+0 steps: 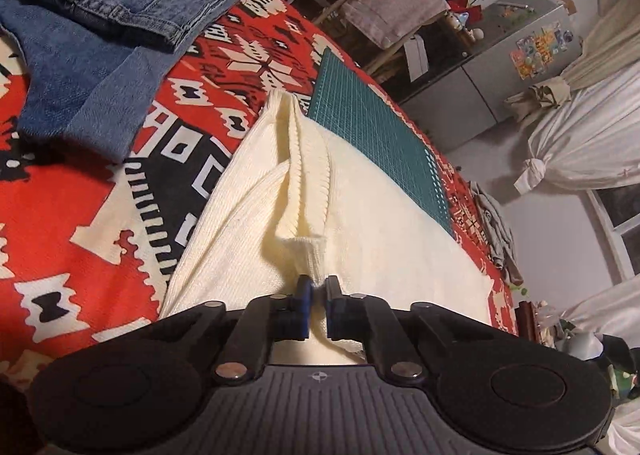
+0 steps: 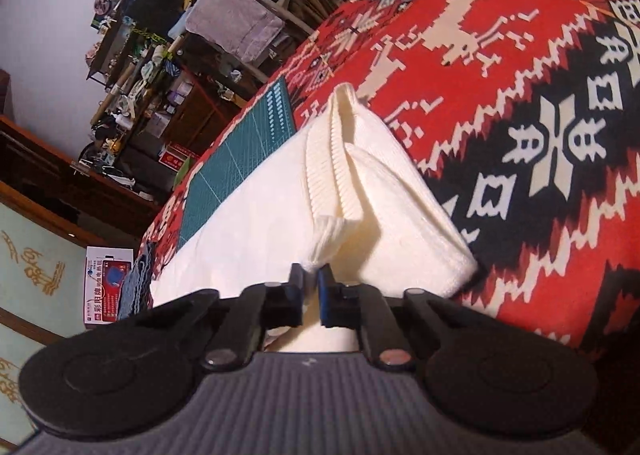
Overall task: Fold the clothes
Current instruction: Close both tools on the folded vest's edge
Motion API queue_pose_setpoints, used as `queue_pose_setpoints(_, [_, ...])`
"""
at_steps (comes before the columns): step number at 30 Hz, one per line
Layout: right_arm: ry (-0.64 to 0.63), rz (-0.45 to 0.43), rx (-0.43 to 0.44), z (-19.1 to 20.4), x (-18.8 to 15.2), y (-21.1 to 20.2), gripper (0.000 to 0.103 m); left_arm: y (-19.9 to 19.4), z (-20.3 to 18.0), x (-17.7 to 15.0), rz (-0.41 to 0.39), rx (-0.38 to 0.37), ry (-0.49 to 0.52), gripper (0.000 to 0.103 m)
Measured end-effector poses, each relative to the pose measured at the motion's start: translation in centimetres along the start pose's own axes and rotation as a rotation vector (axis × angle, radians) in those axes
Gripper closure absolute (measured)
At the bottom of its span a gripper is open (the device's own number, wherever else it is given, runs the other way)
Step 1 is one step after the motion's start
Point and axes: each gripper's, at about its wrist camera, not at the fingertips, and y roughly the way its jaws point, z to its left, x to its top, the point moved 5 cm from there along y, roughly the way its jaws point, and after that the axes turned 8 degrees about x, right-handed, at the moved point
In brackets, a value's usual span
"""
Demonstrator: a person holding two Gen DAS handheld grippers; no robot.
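A: Where's the sweater?

B: Cream sweater [image 1: 360, 215] lies on the red blanket [image 1: 80, 215], partly over the green mat [image 1: 372, 115]. I'm mid-fold: left gripper [image 1: 317, 287] and right gripper [image 2: 311, 279] each pinch its ribbed hem.

A: Next?

B: I think carry both corners across evenly, keeping them level.
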Motion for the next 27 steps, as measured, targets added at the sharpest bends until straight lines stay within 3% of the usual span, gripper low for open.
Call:
queue_pose_setpoints(7, [0.001,-0.016,0.045,1.5,0.5,-2.6,0.099,-3.7,-1.5,0.6,-0.044,-0.067,0.036,0.098])
queue_pose_setpoints(10, [0.020,-0.003,0.024,0.7,0.0,-2.7,0.099,-3.3,-1.1,0.0,-0.025,-0.033,0.059,0.098])
queue_pose_setpoints(13, [0.052,0.002,0.006,-0.6,-0.5,-2.2,0.099,-1.4,0.6,-0.8,0.022,-0.006,0.010,0.098])
queue_pose_setpoints(17, [0.003,0.014,-0.031,-0.9,-1.2,-1.8,0.098,-0.4,1.4,-1.1,0.036,0.013,-0.006,0.097])
queue_pose_setpoints(19, [-0.014,0.011,-0.043,-0.8,-1.3,-2.0,0.091,-0.8,1.3,-1.0,0.033,0.014,0.003,0.095])
queue_pose_setpoints(24, [-0.109,-0.005,-0.081,0.2,-0.3,-3.6,0.090,-2.4,0.6,-0.6,-0.009,0.039,0.090,0.094])
queue_pose_setpoints(27, [-0.207,-0.008,-0.114,1.5,0.1,-4.5,0.080,-3.4,-0.3,-0.7,-0.034,0.054,0.158,0.094])
